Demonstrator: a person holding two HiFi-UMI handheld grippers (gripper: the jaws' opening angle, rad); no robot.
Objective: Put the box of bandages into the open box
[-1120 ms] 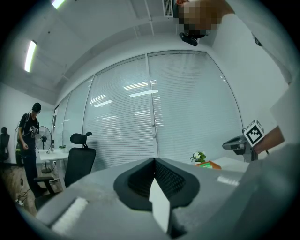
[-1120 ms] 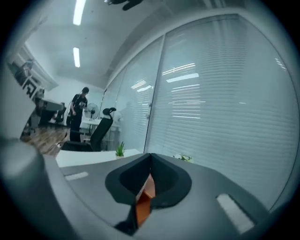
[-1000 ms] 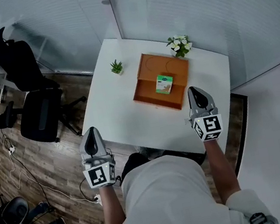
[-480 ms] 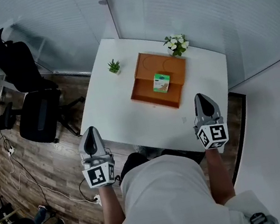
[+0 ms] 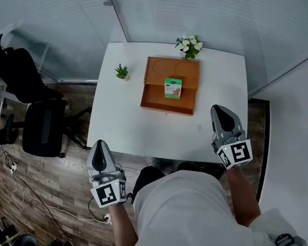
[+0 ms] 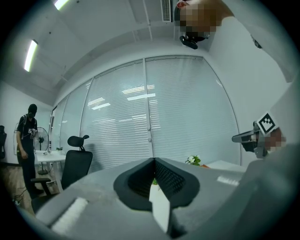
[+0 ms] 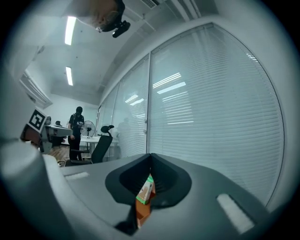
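Observation:
The green and white box of bandages stands upright inside the open orange box on the white table. Through the narrow slit of the right gripper view a sliver of the bandage box and the orange box shows. My right gripper is shut and empty, held over the table's near right edge, well short of the orange box. My left gripper hangs off the table's near left corner, shut with nothing in it.
A small green plant and a pot of white flowers stand at the back of the table. Black office chairs are on the wood floor to the left. Glass walls with blinds run behind the table. A person stands far off.
My right gripper has drawn back from the orange box toward the near table edge. The head view has shifted slightly. The left gripper has stayed put.

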